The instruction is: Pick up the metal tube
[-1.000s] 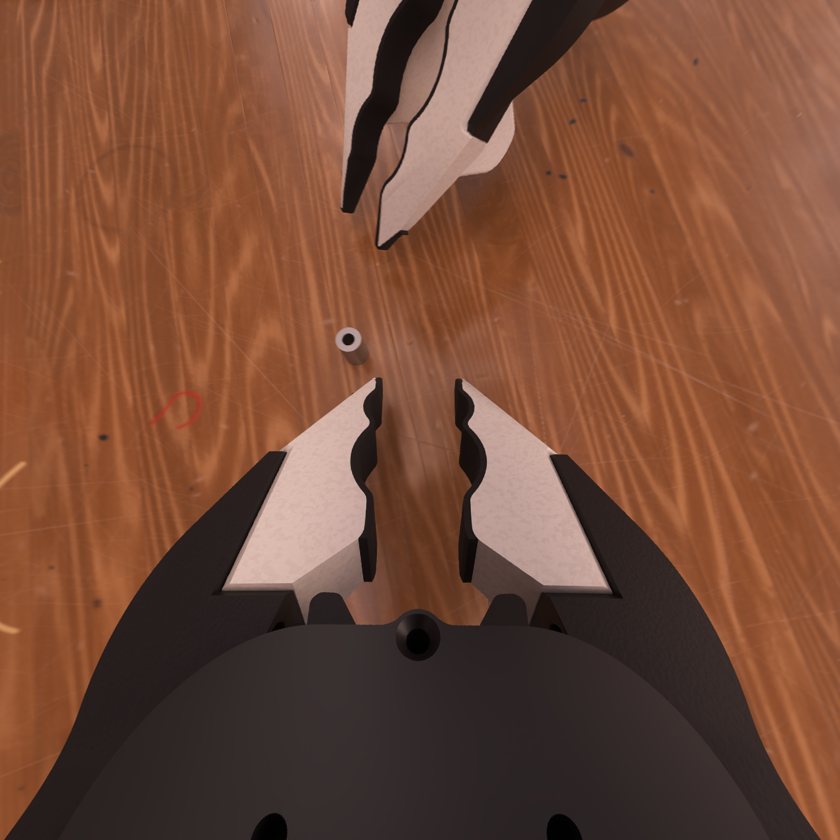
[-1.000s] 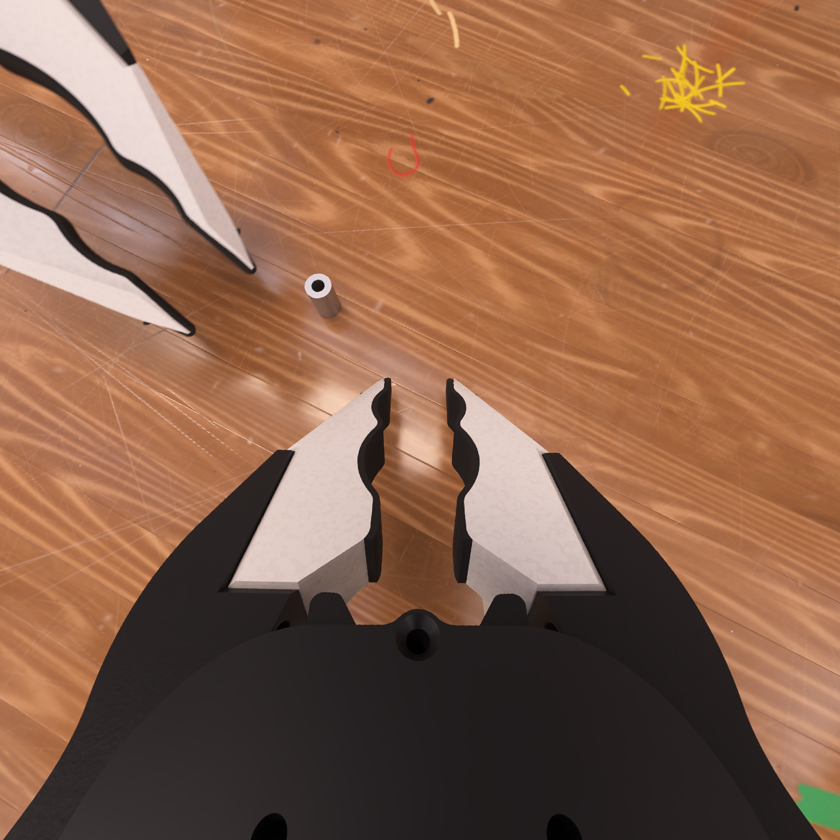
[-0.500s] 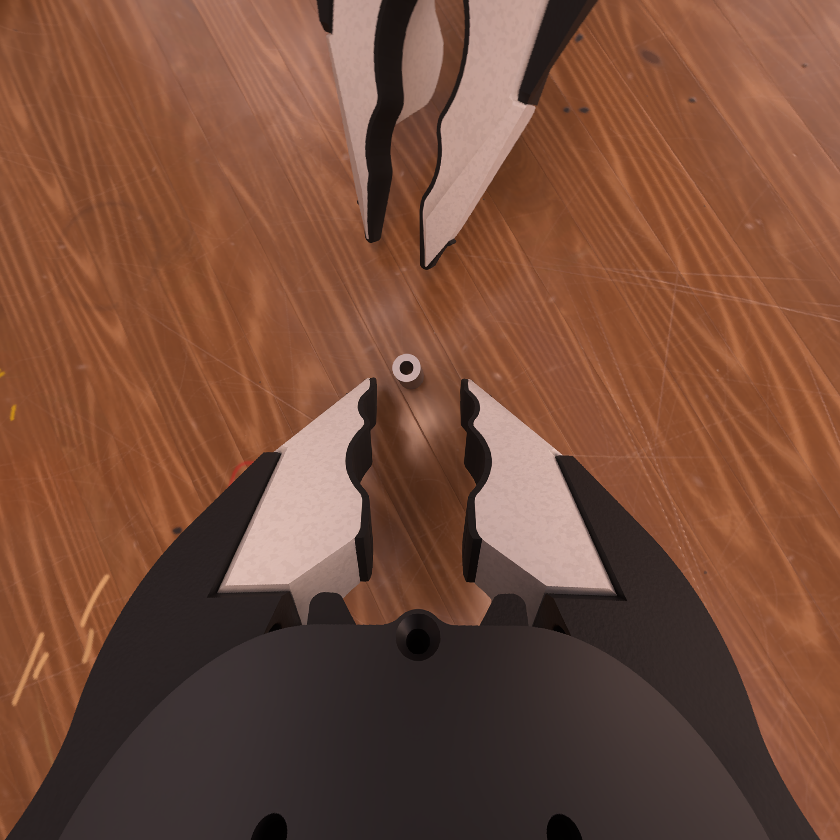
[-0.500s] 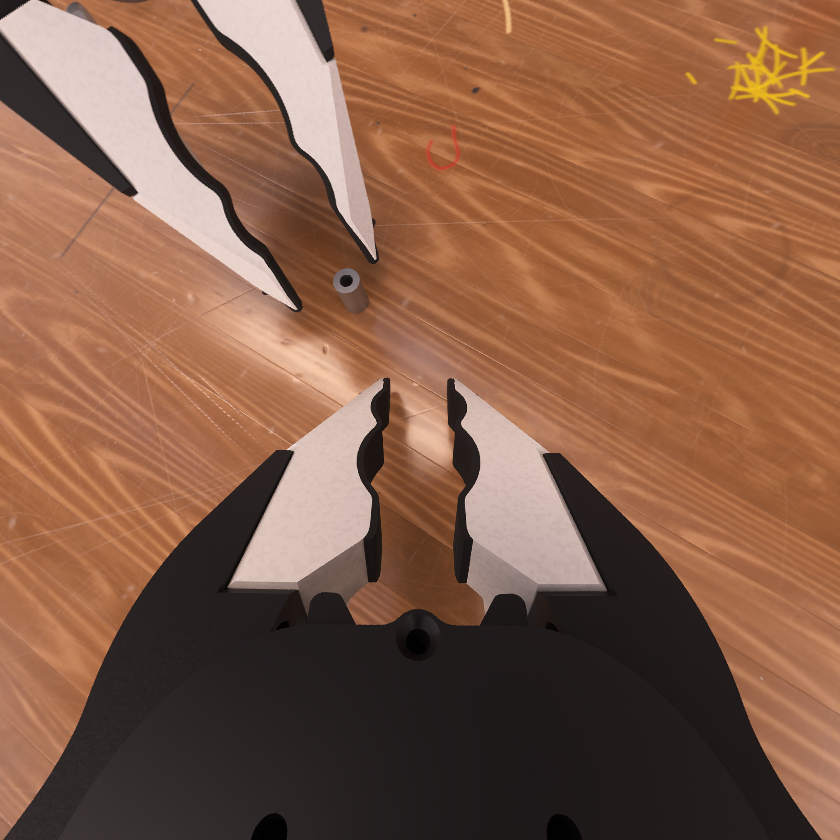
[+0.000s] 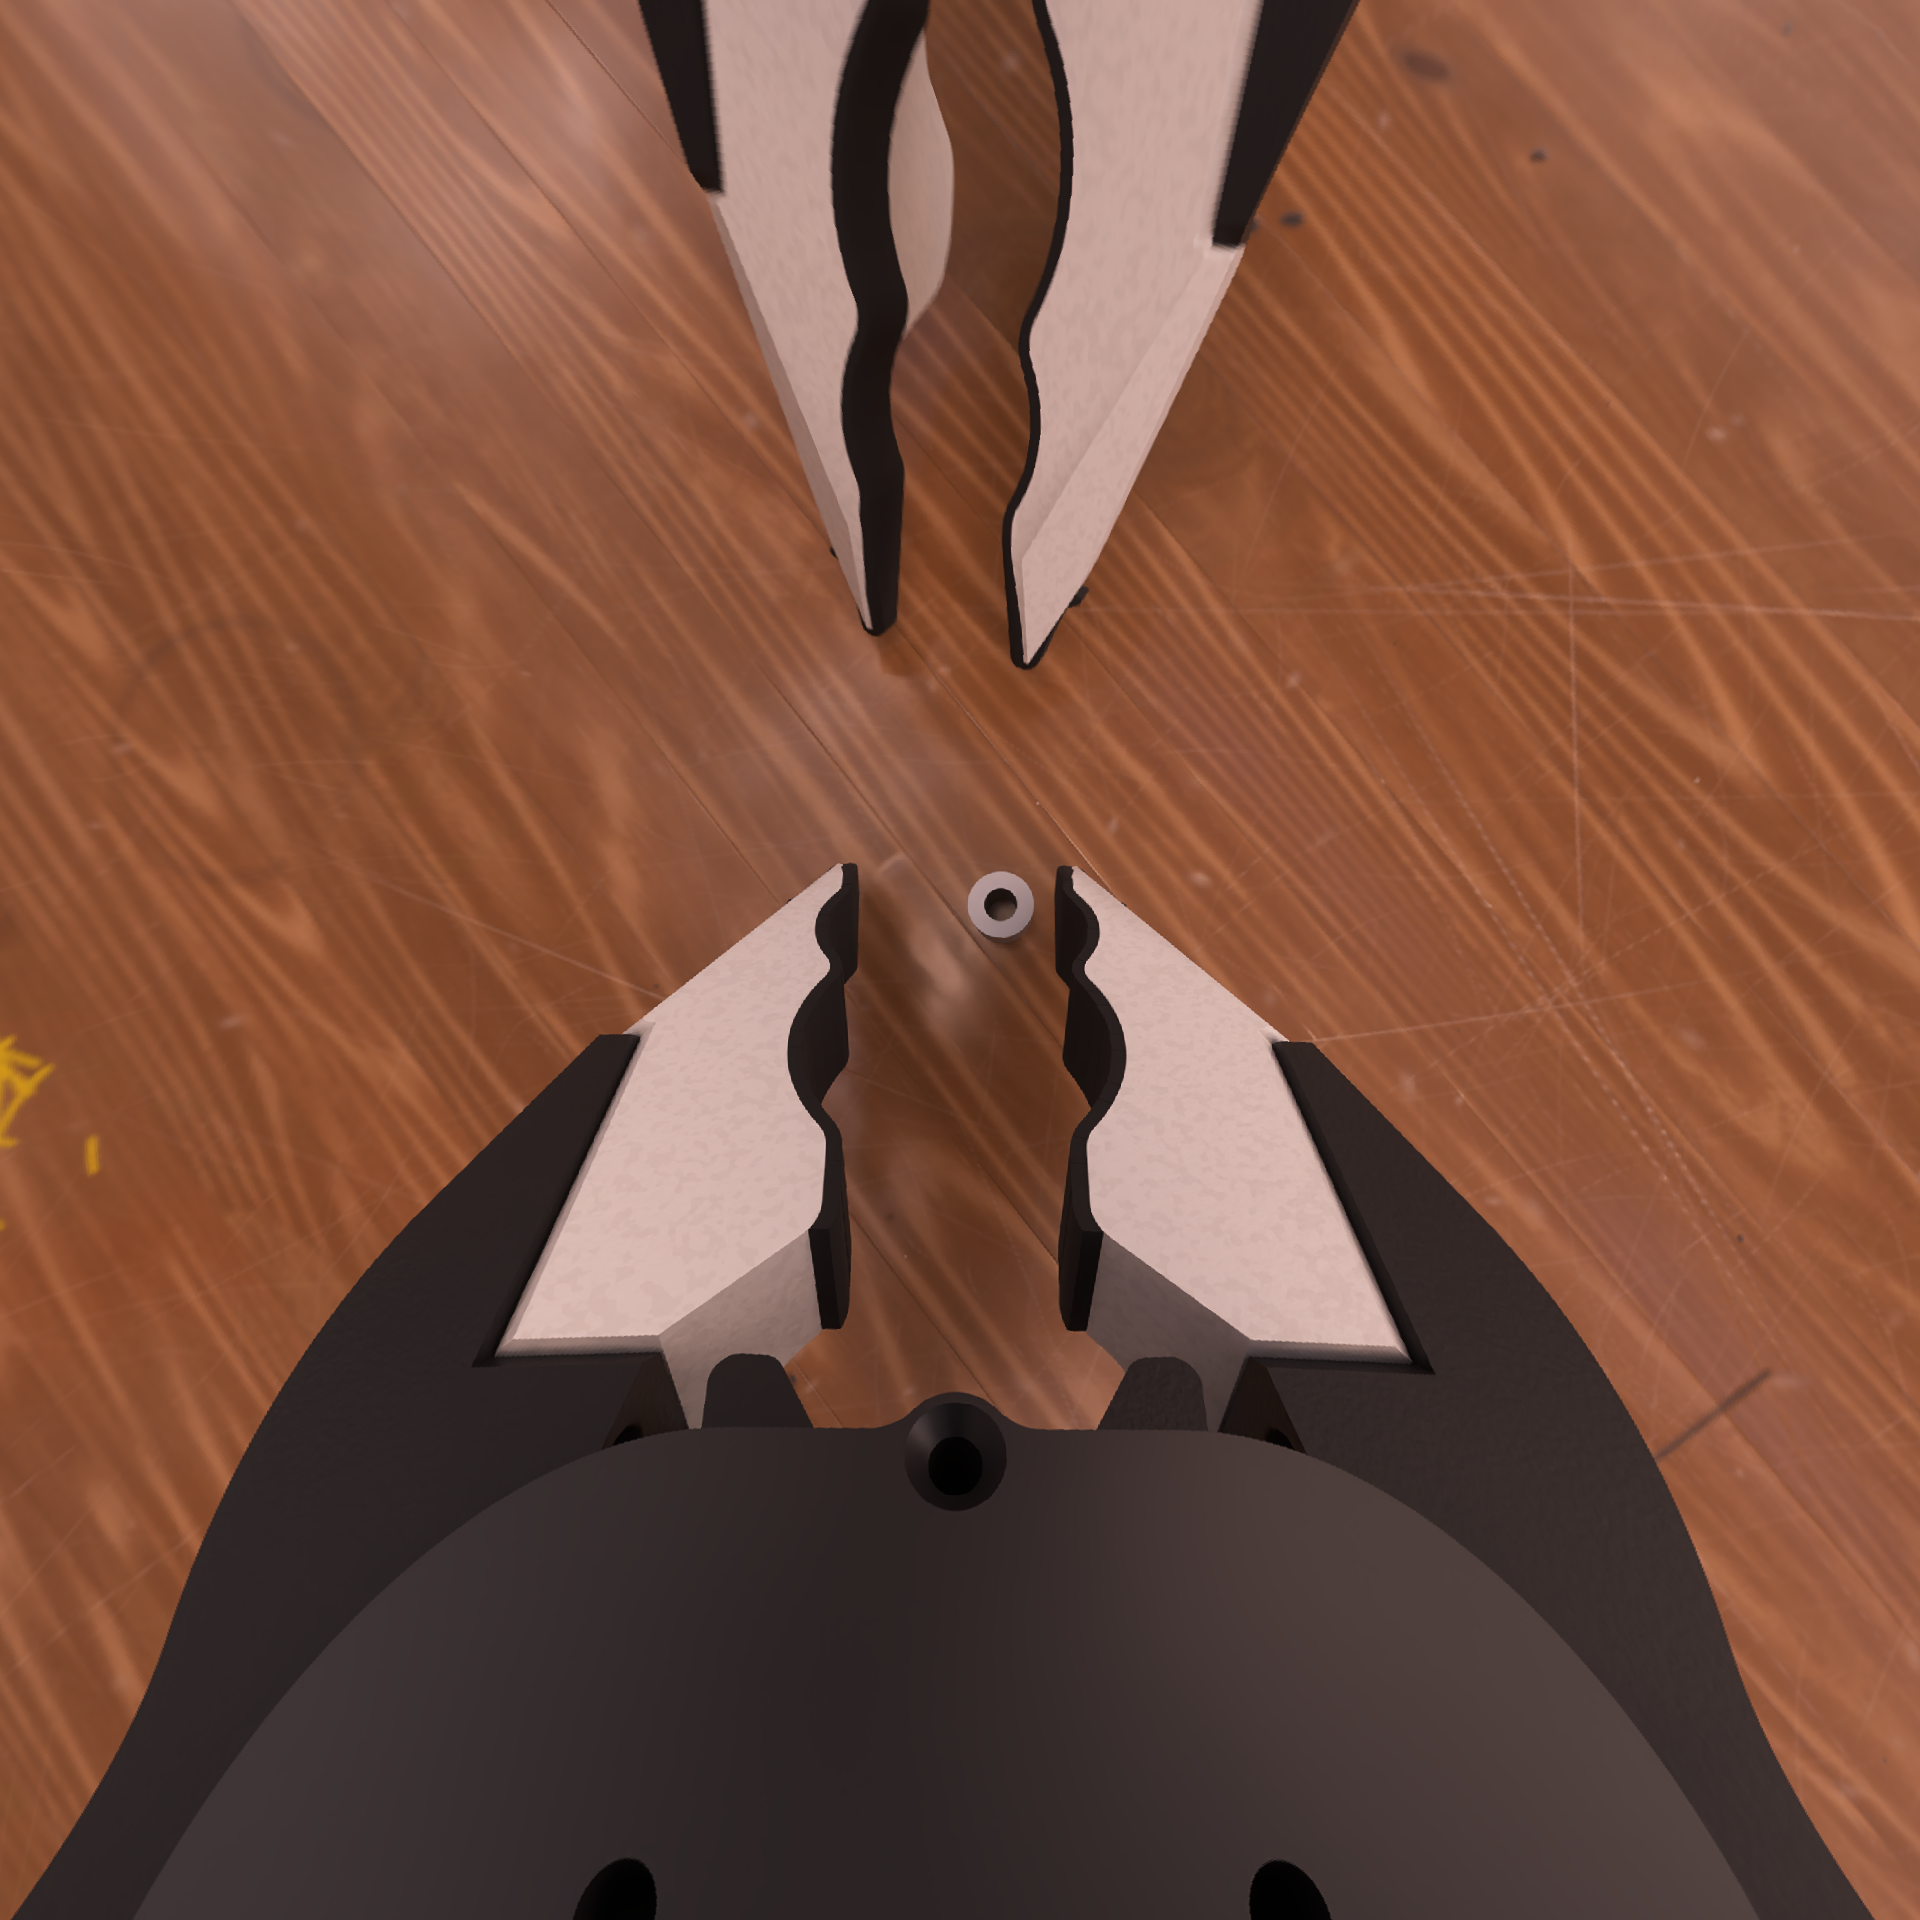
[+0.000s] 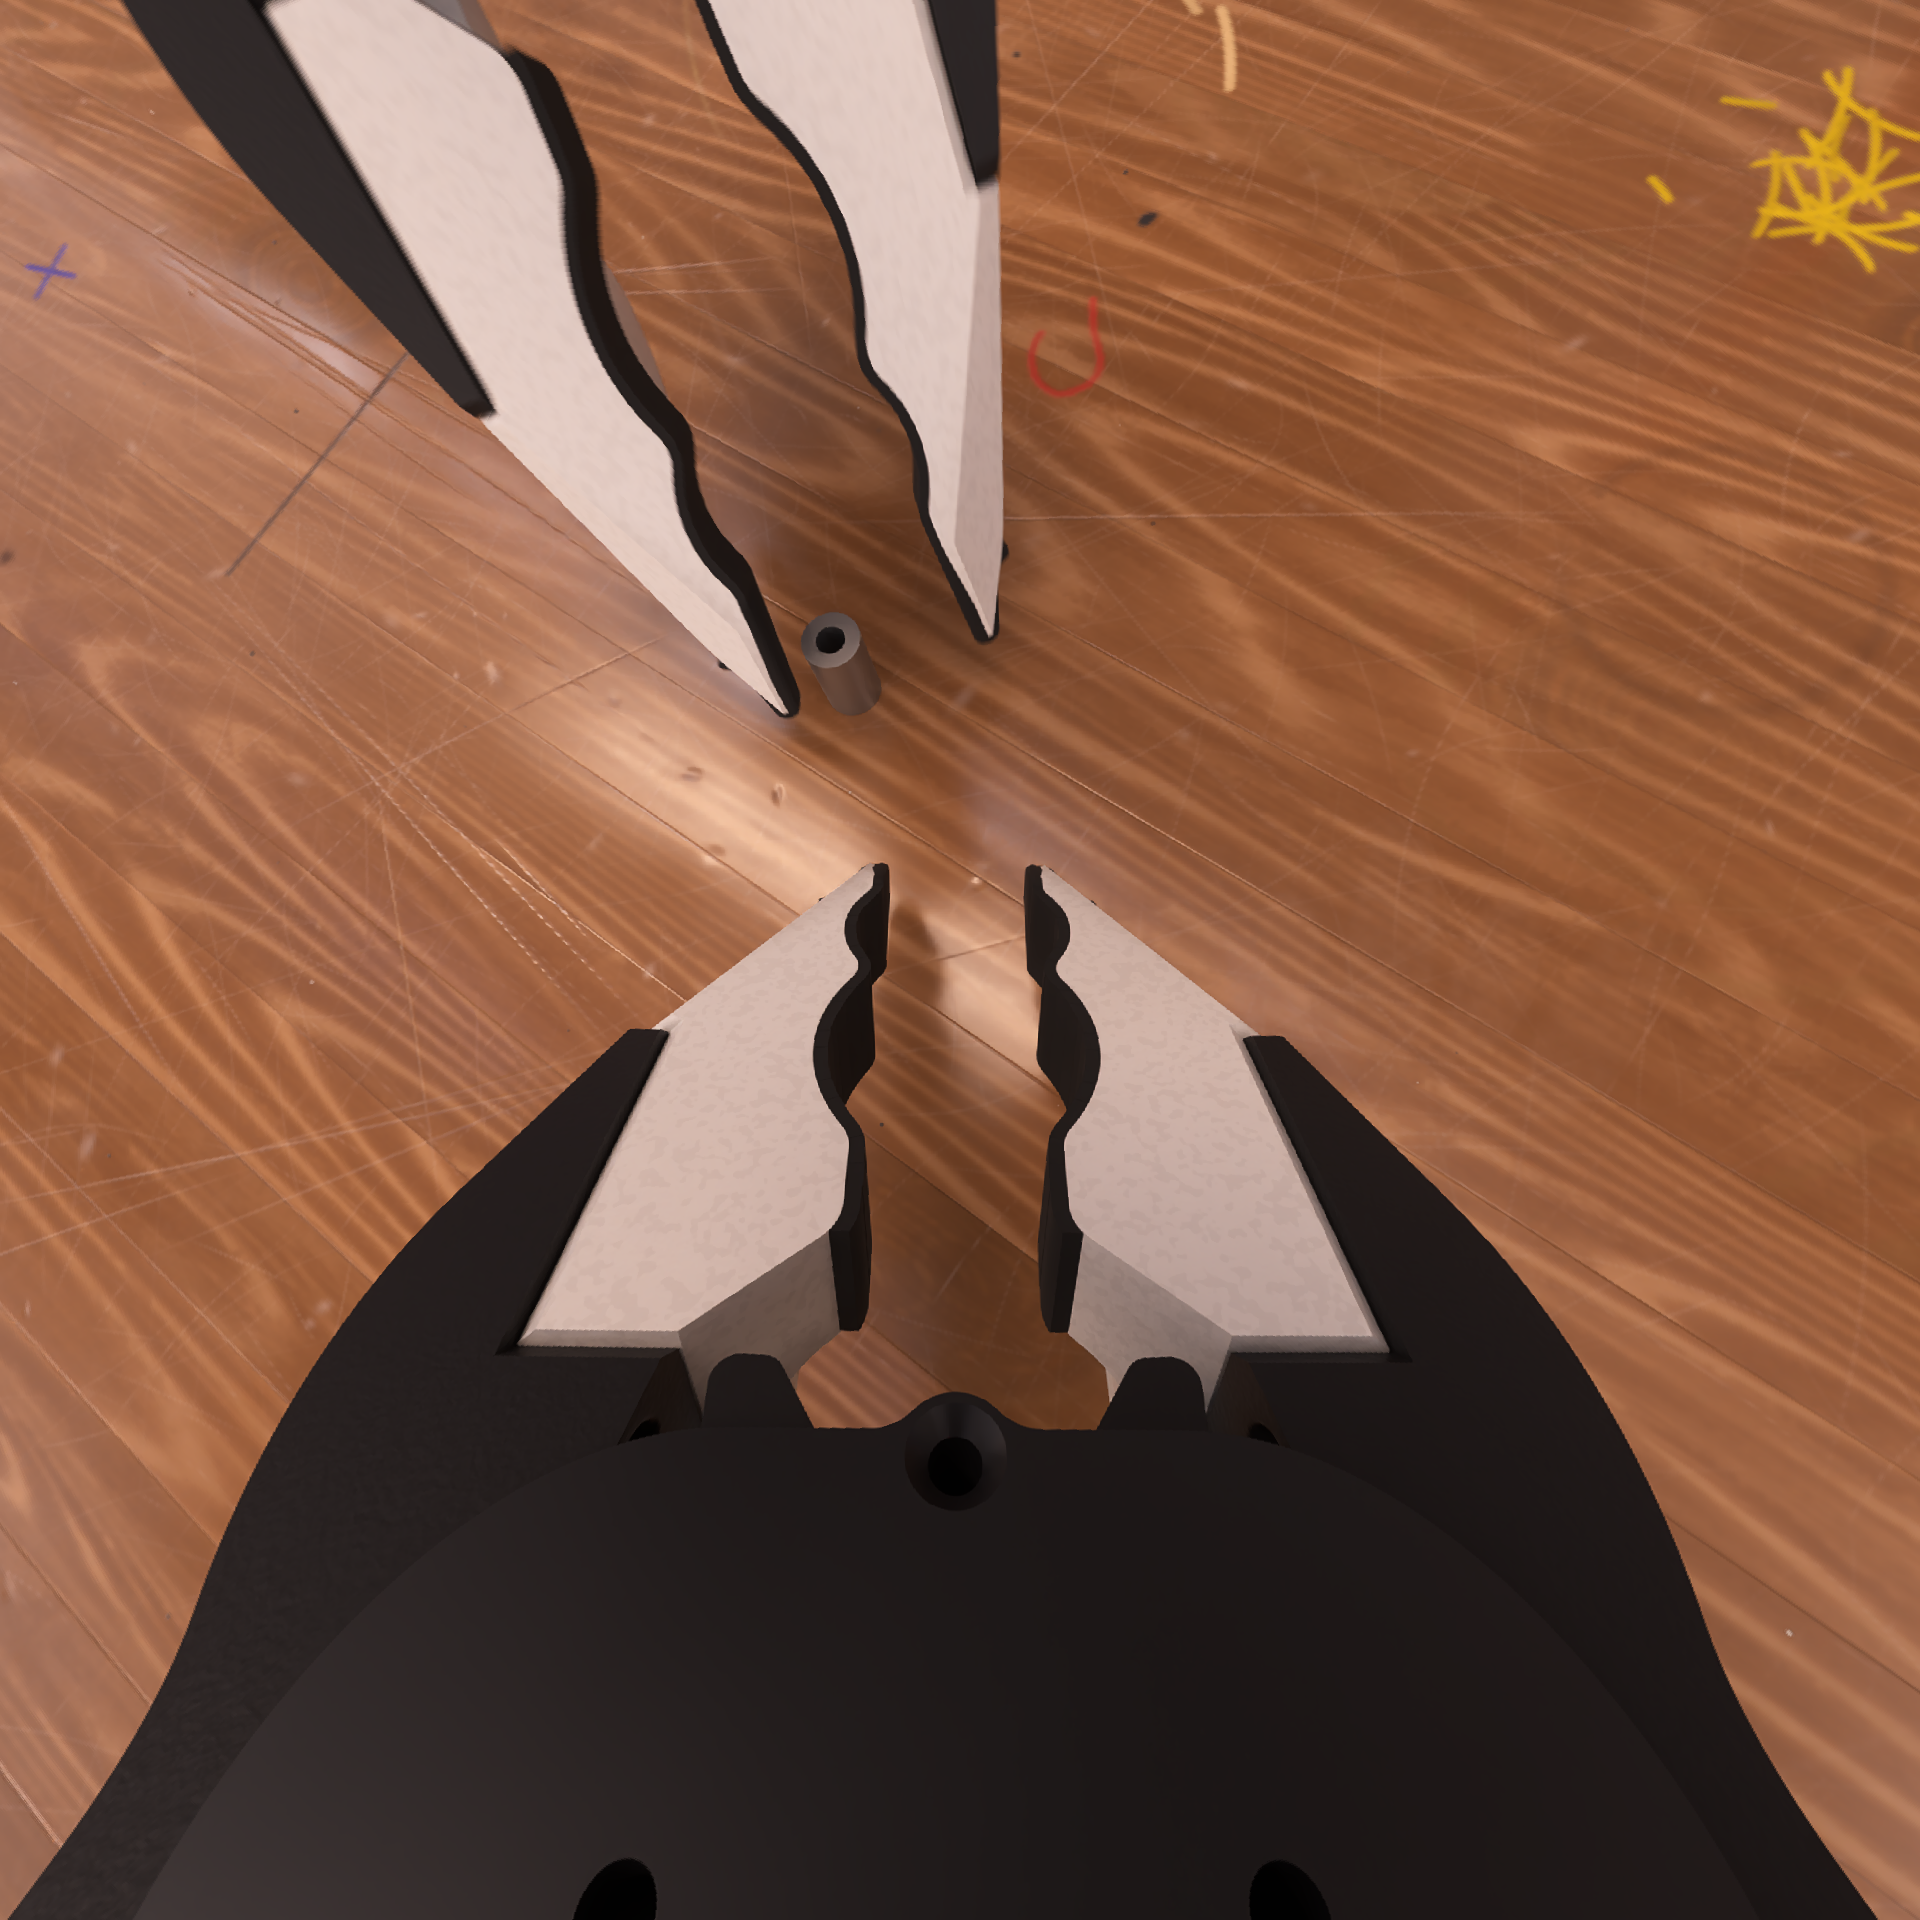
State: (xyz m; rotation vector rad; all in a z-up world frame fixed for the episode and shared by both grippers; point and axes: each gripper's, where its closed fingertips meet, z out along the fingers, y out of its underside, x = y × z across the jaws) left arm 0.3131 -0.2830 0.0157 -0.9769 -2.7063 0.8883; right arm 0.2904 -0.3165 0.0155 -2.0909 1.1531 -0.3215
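Note:
A small grey metal tube (image 5: 1001,905) stands upright on the wooden tabletop. In the left wrist view it sits between my left gripper's (image 5: 956,883) fingertips, nearer the right one, and the gripper is open around it without touching. My right gripper (image 6: 956,883) is open and empty, some way short of the tube (image 6: 840,663). In the right wrist view the left gripper (image 6: 888,675) comes down from above with the tube between its tips. In the left wrist view the right gripper (image 5: 951,644) points down at the table beyond the tube.
The wooden tabletop (image 6: 1455,727) bears a red hook-shaped mark (image 6: 1065,353), yellow scribbles (image 6: 1834,177) at the far right, a small purple cross (image 6: 50,272) at the left and thin scratches. Yellow marks (image 5: 21,1091) show at the left edge of the left wrist view.
My left gripper has moved forward so the tube, first ahead and to the left of its tips, now stands between them. The right gripper has held about the same distance from the tube.

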